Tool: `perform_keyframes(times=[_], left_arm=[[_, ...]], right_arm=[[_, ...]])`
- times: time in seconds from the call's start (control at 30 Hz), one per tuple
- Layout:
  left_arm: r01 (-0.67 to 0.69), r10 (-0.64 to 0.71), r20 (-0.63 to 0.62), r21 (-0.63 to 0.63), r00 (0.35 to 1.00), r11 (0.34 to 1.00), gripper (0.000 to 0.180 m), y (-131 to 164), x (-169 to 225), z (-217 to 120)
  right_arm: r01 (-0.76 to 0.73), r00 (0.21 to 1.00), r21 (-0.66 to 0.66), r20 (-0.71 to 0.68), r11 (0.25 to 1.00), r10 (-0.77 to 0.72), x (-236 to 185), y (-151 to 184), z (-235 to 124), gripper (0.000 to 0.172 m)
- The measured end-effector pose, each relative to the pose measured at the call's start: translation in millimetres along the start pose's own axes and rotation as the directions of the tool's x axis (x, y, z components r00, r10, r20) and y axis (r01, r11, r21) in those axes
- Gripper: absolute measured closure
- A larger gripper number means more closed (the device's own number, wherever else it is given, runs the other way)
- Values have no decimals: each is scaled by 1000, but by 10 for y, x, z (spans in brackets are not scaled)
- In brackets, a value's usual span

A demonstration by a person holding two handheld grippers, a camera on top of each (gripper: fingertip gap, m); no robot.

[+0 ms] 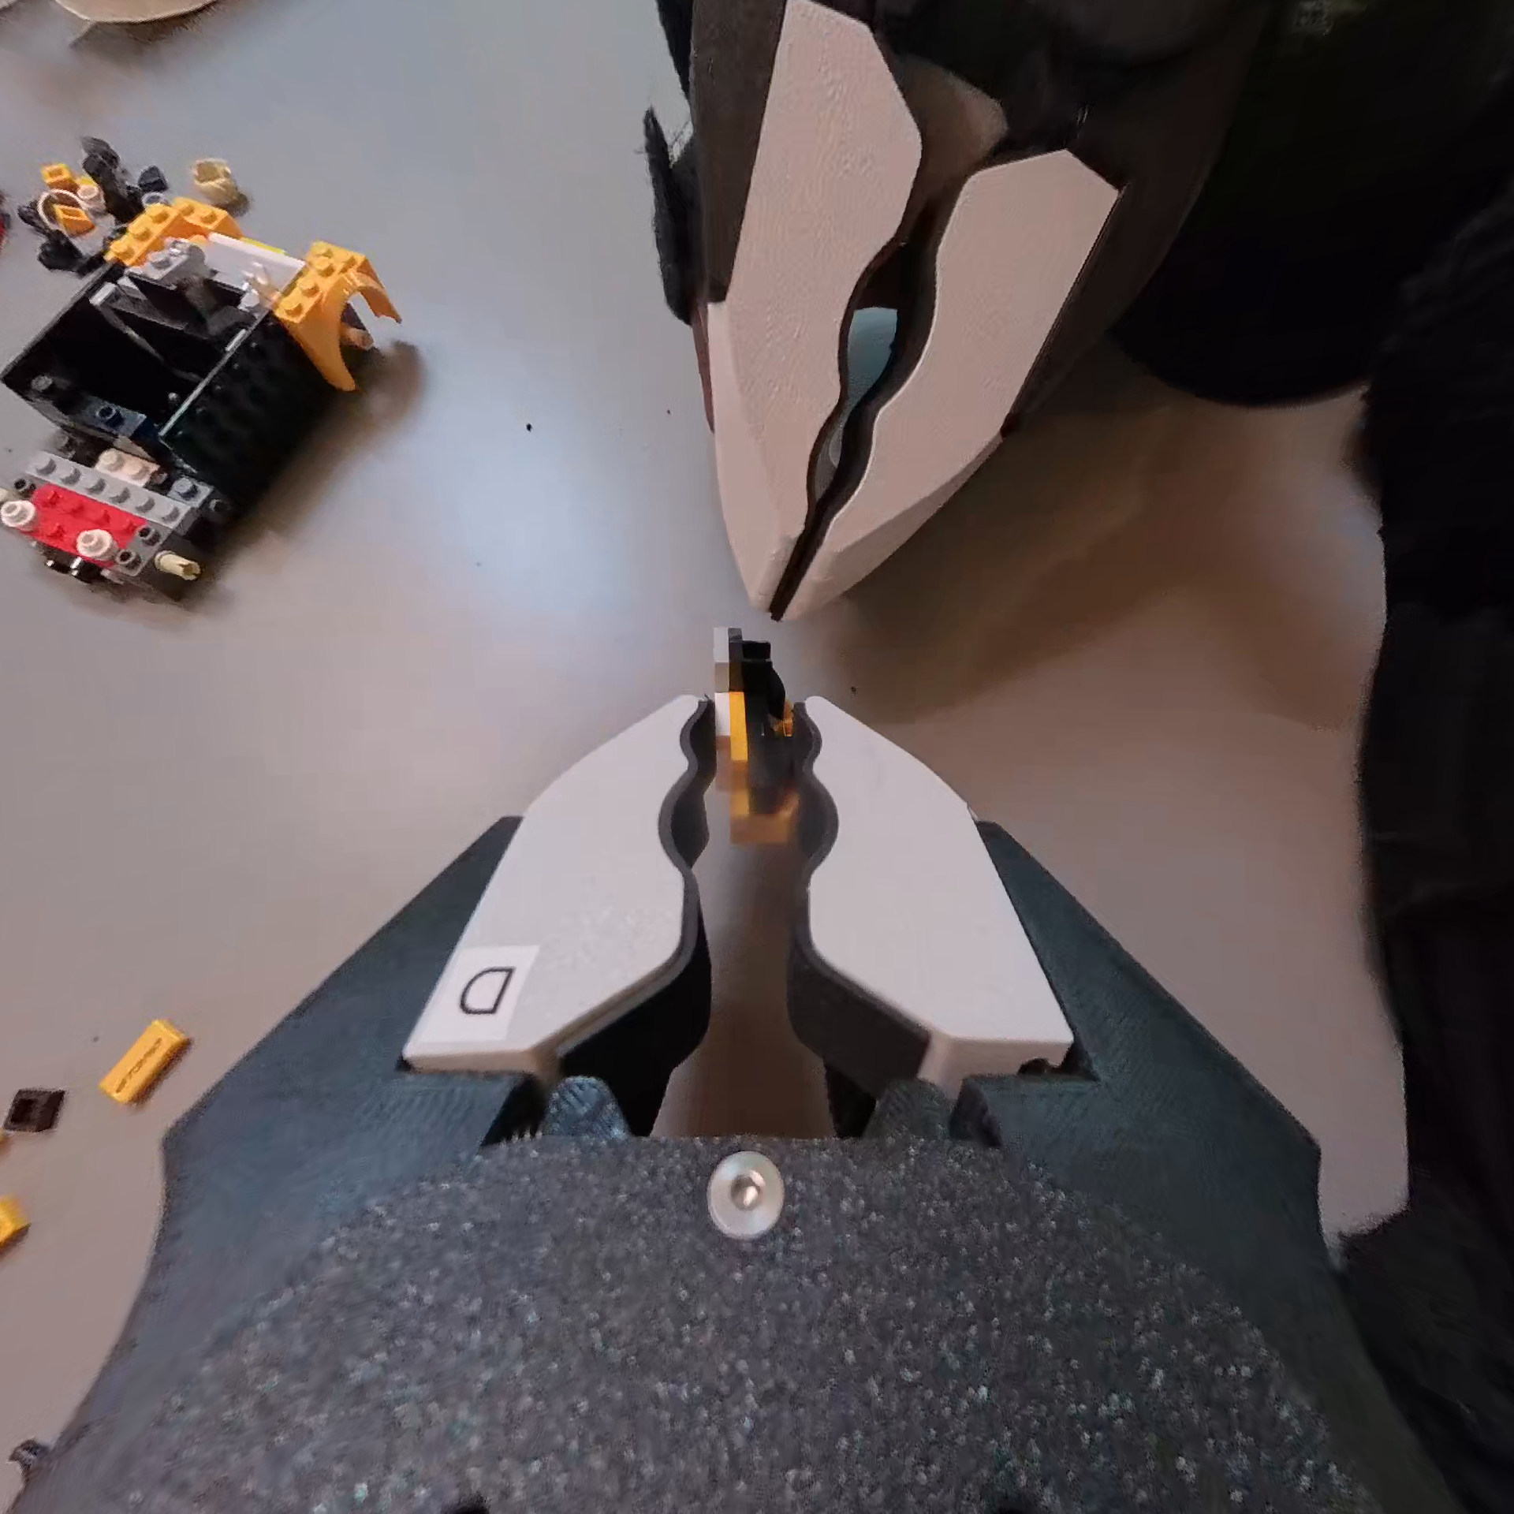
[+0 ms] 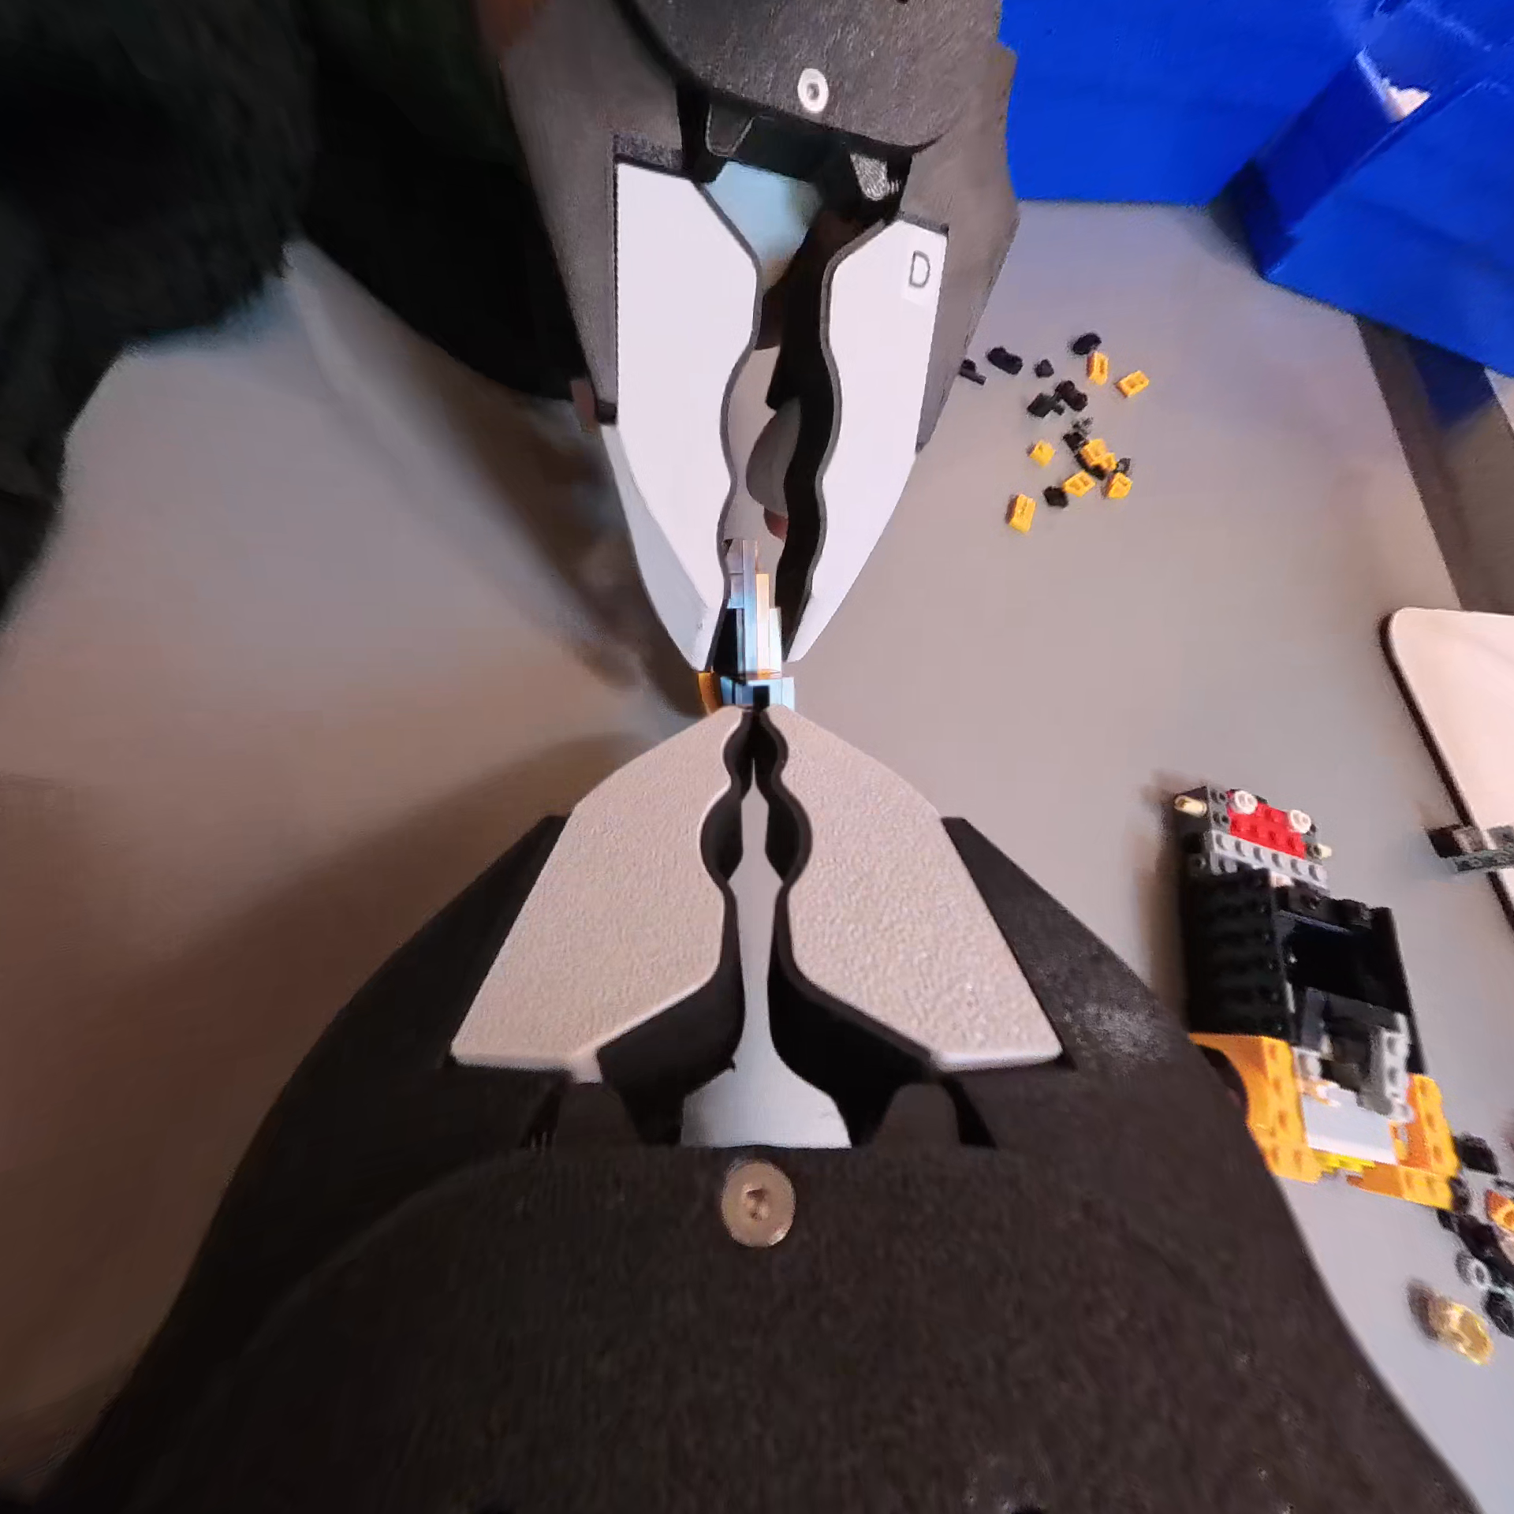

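My left gripper (image 1: 758, 709) is shut on a small brick assembly (image 1: 741, 737) of yellow, white and black pieces. The assembly stands on edge between the pads, and its far end sticks out past the fingertips. In the right wrist view the left gripper (image 2: 747, 655) points toward me, with the assembly (image 2: 758, 692) protruding from its tips. My right gripper (image 2: 752, 719) is shut, with its fingertips meeting just in front of the assembly's end. In the left wrist view the right gripper (image 1: 777, 610) hangs just above and beyond the assembly, with a small gap between them.
A partly built black, yellow, grey and red brick vehicle (image 1: 164, 369) sits on the grey table (image 1: 491, 573); it also shows in the right wrist view (image 2: 1311, 1008). Loose yellow and black pieces (image 2: 1073, 434) lie near blue bins (image 2: 1311, 123). A white board (image 2: 1466, 696) is at the right. Left and right tips are no more than a few centimetres apart.
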State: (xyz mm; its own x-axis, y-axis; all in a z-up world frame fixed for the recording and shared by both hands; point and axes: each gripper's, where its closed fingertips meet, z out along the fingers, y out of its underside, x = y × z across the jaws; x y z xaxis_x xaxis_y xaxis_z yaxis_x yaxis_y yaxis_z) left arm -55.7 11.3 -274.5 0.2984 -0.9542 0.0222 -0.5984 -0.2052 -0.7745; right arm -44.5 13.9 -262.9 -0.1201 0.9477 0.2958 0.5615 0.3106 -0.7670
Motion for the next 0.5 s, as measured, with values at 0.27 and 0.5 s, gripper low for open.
perform_keyframes(times=[0.27, 0.5], left_arm=[[30, -27, 96, -30, 995, 999, 163, 65, -170, 28], [1, 13, 106, -131, 994, 991, 156, 193, -152, 112]], right_arm=[[-262, 965, -13, 6, 965, 262, 123, 82, 37, 167], [-285, 959, -57, -14, 957, 284, 132, 175, 100, 160]])
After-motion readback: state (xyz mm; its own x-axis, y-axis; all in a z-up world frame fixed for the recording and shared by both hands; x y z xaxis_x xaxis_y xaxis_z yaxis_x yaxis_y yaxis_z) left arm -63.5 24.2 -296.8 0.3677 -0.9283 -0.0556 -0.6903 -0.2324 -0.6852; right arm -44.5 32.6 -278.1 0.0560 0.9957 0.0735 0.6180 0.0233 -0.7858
